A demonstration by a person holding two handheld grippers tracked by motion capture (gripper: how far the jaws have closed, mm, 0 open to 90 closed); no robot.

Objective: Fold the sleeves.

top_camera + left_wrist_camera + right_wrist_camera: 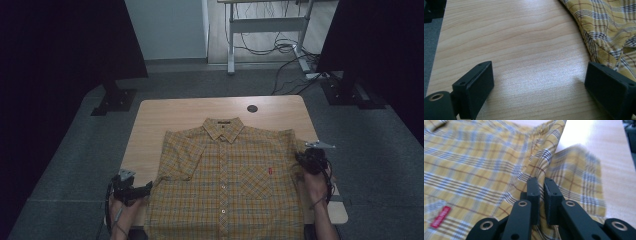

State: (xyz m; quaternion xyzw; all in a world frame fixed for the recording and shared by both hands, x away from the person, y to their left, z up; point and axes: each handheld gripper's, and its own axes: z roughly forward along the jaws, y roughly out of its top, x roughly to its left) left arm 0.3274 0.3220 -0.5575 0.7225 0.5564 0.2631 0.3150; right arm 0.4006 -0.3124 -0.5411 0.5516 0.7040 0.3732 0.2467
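A yellow plaid short-sleeved shirt (230, 170) lies buttoned and face up on the wooden table (165, 115), collar toward the far edge. My left gripper (149, 186) rests near the table's front left, pointing at the shirt's left side. In the left gripper view its jaws stand wide apart, so the left gripper (539, 85) is open over bare wood, with the shirt's edge (604, 27) just beyond the right jaw. My right gripper (301, 159) is at the shirt's right sleeve. In the right gripper view the right gripper (541, 182) is shut on a raised fold of the shirt (474, 165) at the sleeve seam.
A dark round grommet (252, 108) sits in the table near its far edge. A red label (270, 171) marks the shirt's chest pocket. Dark panels on floor stands (115, 97) flank the table, and a desk frame with loose cables (280, 47) stands behind it on grey carpet.
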